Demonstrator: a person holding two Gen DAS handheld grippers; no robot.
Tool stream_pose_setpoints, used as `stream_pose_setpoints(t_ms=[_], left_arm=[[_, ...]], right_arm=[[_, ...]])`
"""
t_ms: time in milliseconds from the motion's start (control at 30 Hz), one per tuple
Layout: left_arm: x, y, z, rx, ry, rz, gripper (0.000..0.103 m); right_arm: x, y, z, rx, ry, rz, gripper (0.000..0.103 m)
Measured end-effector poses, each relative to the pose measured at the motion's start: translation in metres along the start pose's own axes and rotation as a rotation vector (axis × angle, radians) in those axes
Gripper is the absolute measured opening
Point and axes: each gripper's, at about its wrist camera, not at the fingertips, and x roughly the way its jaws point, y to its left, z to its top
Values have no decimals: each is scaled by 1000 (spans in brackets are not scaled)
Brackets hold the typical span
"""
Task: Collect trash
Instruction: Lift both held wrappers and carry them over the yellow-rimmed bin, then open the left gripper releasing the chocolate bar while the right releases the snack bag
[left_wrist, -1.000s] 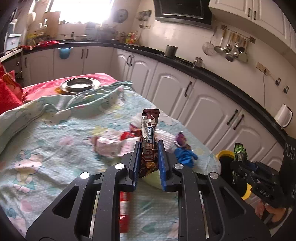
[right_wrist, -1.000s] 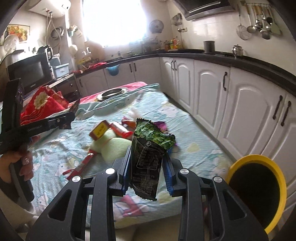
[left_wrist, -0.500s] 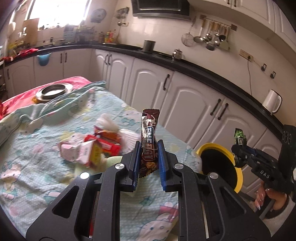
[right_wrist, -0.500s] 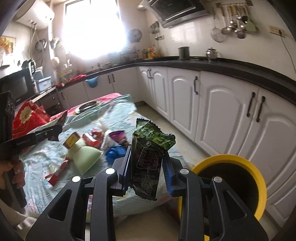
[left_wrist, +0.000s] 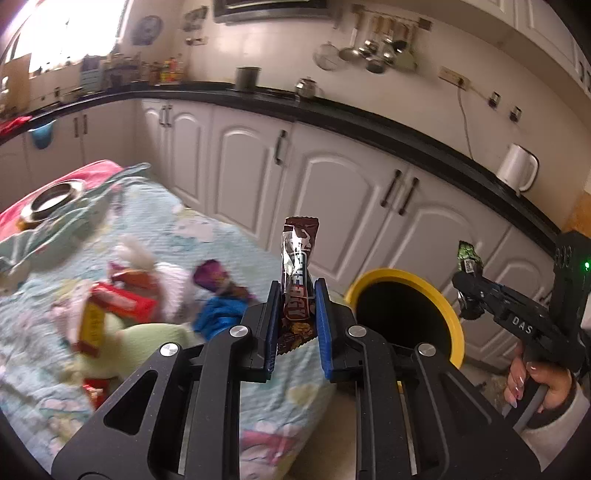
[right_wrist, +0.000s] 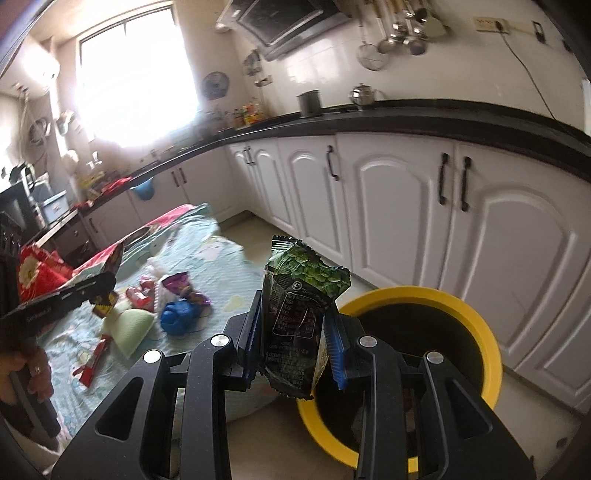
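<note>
Brown foil first: my left gripper (left_wrist: 295, 325) is clamped on a bar wrapper (left_wrist: 297, 273), left of the bin (left_wrist: 458, 332) and not yet over it. The wrapper stands upright, long axis vertical, crimped end up. More litter lies on the cloth (left_wrist: 184, 229) left of the bin: a blue scrap (left_wrist: 218, 317), a purple wrapper (left_wrist: 216, 277), a red box (left_wrist: 122, 302); motion blur hides what else, perhaps a tissue. So two pieces are in hand and most remain.

From the right view, my right gripper (right_wrist: 293, 343) pinches a green packet (right_wrist: 299, 314), just left of the bin (right_wrist: 495, 354) rim. It stands near upright, leaning slightly right, torn top up. Nothing is dropped yet.
</note>
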Motion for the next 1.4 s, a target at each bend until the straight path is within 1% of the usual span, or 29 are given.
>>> stream_pose_setpoints(t_ms=[200, 333, 533, 633, 733, 933, 1100, 1200, 1233, 1267, 1300, 1367, 1400], left_arm=[[31, -34, -2, 62, 45, -60, 12], [60, -63, -11, 104, 100, -123, 13], [96, -91, -29, 139, 182, -182, 13], [110, -99, -35, 145, 208, -202, 13], [122, -104, -39, 142, 235, -219, 13], [146, -109, -45, 131, 284, -231, 13], [159, -115, -51, 135, 311, -241, 14], [163, -119, -53, 146, 314, -242, 15], [164, -119, -53, 149, 316, -242, 16], [165, -120, -53, 151, 317, -242, 20], [166, -121, -54, 152, 319, -249, 22], [166, -121, -54, 156, 316, -250, 29], [165, -122, -54, 157, 313, -248, 31]], right_arm=[[-5, -34, -4, 62, -3, -67, 29], [-5, -59, -11, 116, 9, -106, 29], [-2, -85, -21, 177, 27, -143, 30], [2, -95, -25, 190, 39, -153, 30], [8, -101, -30, 196, 69, -147, 31], [22, -109, -38, 201, 119, -143, 34], [26, -116, -43, 221, 135, -149, 36], [27, -119, -43, 230, 135, -154, 38], [27, -121, -44, 233, 135, -156, 38], [27, -122, -44, 236, 136, -158, 39], [27, -123, -44, 241, 136, -162, 41], [26, -124, -45, 248, 134, -166, 43], [26, -126, -45, 249, 132, -168, 44]])
